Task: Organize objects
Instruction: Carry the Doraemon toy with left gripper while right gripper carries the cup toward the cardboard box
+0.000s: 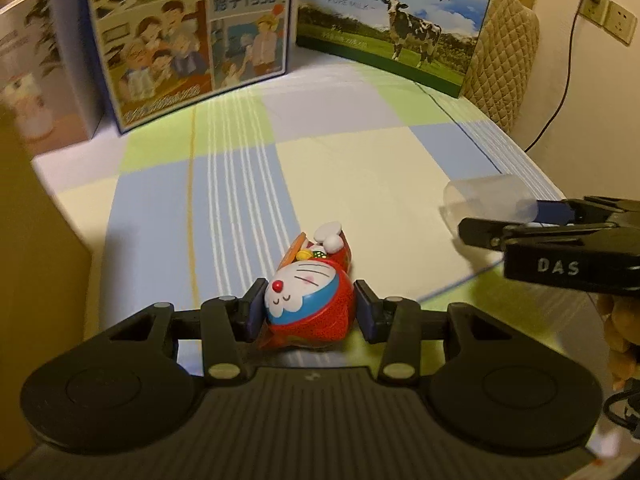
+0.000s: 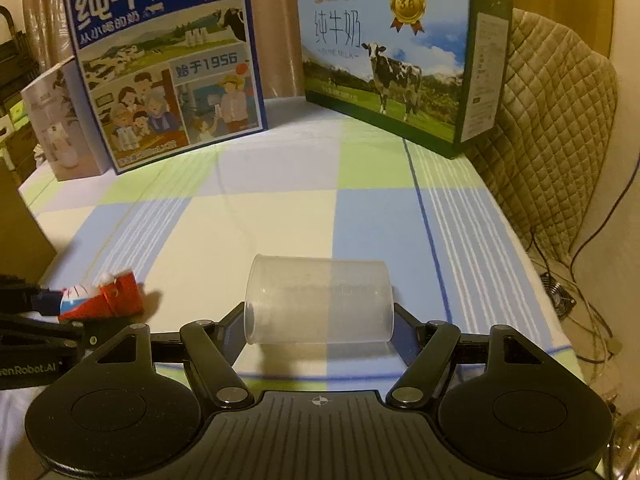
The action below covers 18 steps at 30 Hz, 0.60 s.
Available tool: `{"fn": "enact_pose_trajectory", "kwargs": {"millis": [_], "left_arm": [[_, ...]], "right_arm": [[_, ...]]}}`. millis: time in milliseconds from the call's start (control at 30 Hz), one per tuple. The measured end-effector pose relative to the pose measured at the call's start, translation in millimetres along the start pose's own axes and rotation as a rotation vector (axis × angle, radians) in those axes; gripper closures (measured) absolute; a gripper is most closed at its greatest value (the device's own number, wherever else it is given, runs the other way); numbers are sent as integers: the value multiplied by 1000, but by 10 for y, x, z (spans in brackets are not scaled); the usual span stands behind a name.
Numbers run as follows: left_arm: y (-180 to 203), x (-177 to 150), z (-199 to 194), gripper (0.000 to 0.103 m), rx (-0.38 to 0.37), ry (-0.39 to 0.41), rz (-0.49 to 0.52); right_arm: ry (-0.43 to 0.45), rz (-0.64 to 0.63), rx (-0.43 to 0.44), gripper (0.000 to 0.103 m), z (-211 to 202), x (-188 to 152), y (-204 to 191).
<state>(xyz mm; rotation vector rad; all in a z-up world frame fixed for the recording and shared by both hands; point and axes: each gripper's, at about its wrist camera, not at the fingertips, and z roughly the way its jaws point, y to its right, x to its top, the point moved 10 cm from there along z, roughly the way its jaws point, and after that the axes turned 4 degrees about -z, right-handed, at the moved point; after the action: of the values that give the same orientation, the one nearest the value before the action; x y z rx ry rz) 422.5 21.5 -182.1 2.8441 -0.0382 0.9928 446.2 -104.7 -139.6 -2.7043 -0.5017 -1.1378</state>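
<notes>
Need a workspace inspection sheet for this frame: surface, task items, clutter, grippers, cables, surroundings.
Surface: checked cloth in blue, green and cream covers the table; flat, no spills seen.
Job's things: toy figure lying on its side; clear plastic cup lying on its side, empty.
Clutter: nothing seen loose on the cloth.
Grippers: left gripper brackets the toy figure, pads at its sides, contact unclear; right gripper brackets the cup, grip unclear.
Cables: black cable runs down from a wall socket; more wires trail on the floor.
Surroundings: two milk cartons, blue one and cow one, upright at the back; quilted cover at right.
</notes>
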Motion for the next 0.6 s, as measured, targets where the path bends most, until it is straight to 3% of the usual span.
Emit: {"fn": "enact_pose_trajectory", "kwargs": {"millis": [367,600], "left_arm": [[257,-496,-615,64,-53,-11,-79],[298,-750,-1126,63,-49,5,-98]], "right_arm": [[24,39,1,34,-919,-214,-117],[53,81,17,34,-1471,-417,-273]]}}
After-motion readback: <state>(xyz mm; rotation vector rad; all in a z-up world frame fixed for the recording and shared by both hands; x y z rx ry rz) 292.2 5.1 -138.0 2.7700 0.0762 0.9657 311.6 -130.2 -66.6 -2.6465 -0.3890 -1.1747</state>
